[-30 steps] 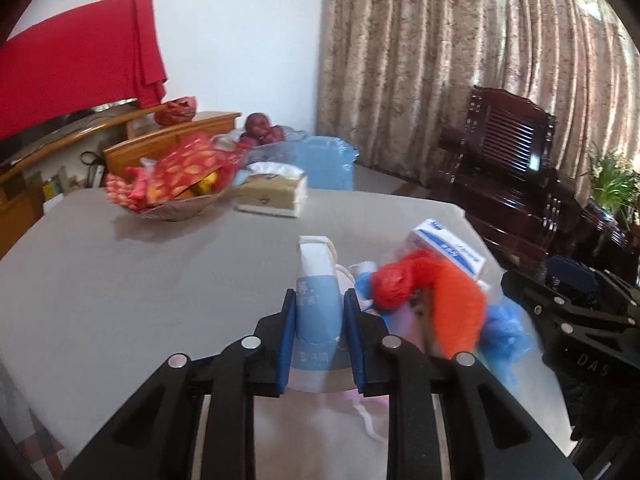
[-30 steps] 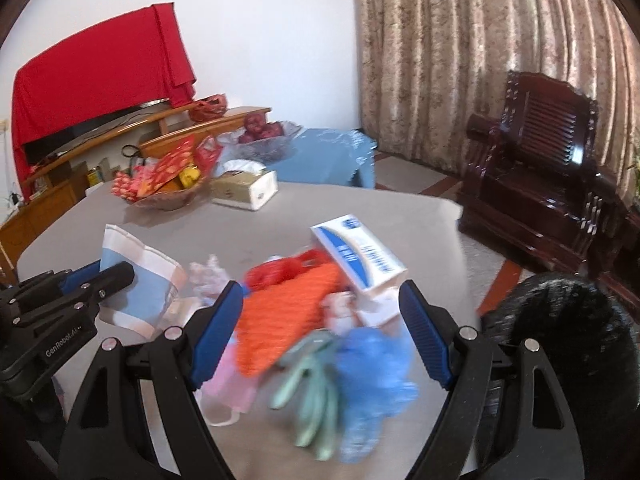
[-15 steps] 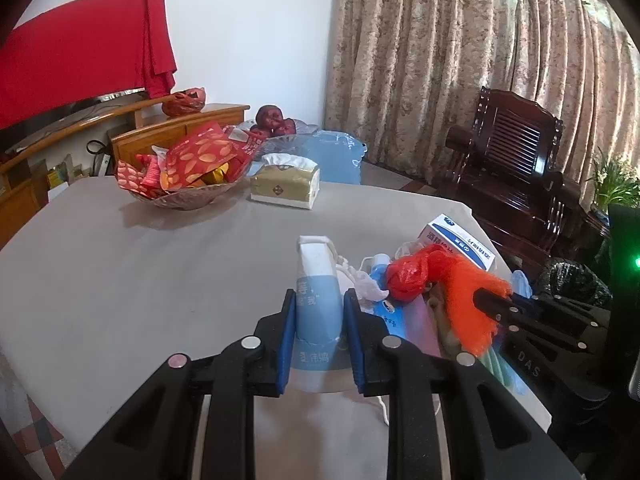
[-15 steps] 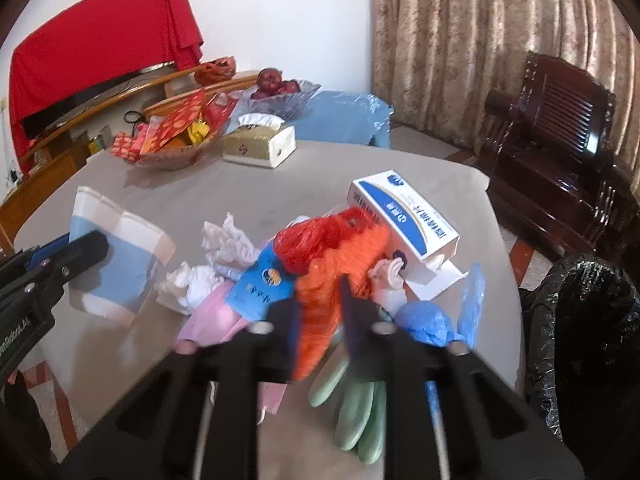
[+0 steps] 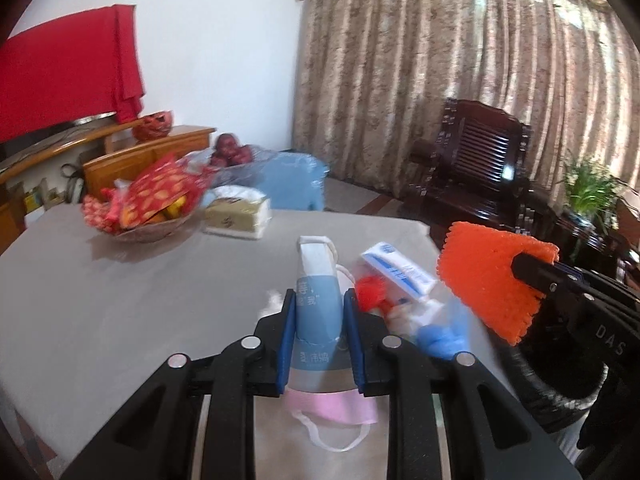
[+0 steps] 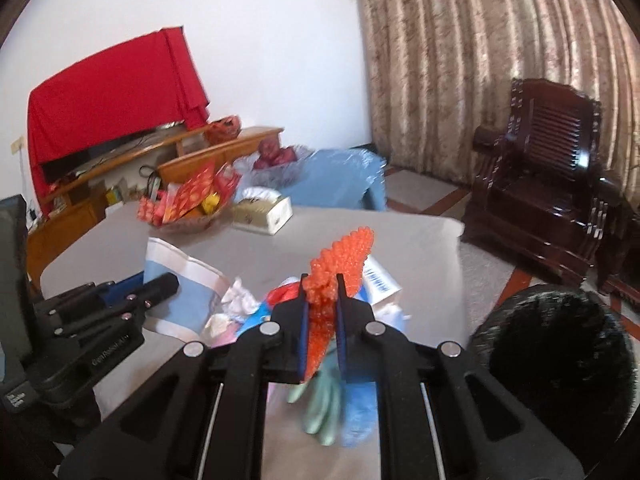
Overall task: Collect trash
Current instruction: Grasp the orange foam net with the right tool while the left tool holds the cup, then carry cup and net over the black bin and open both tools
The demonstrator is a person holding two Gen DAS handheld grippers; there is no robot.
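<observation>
Orange foam fruit netting (image 6: 340, 264) is clamped between the blue pads of the right gripper (image 6: 320, 312), its free end standing up past the fingertips and clear of the table (image 6: 420, 248). Just below and beyond that gripper lies the rest of the trash heap: a blue-and-white box (image 6: 380, 280), a red plastic bag (image 6: 282, 294), crumpled tissue (image 6: 240, 300), a pale green glove (image 6: 320, 408) and a blue glove (image 6: 360, 404). To its right, off the table's edge, stands a bin lined with a black bag (image 6: 552, 340).

The left gripper (image 5: 319, 320) is closed on a flattened blue-and-white paper cup (image 5: 318, 276), which sticks out forward between its pads. A pink face mask (image 5: 336, 408) lies on the table directly under its fingers. To its right the right gripper (image 5: 536, 272) holds the orange netting (image 5: 488, 280) in the air above the black-lined bin (image 5: 560, 392). Far ahead and to the left sit a snack bowl (image 5: 148, 208) and a tissue box (image 5: 238, 216).
</observation>
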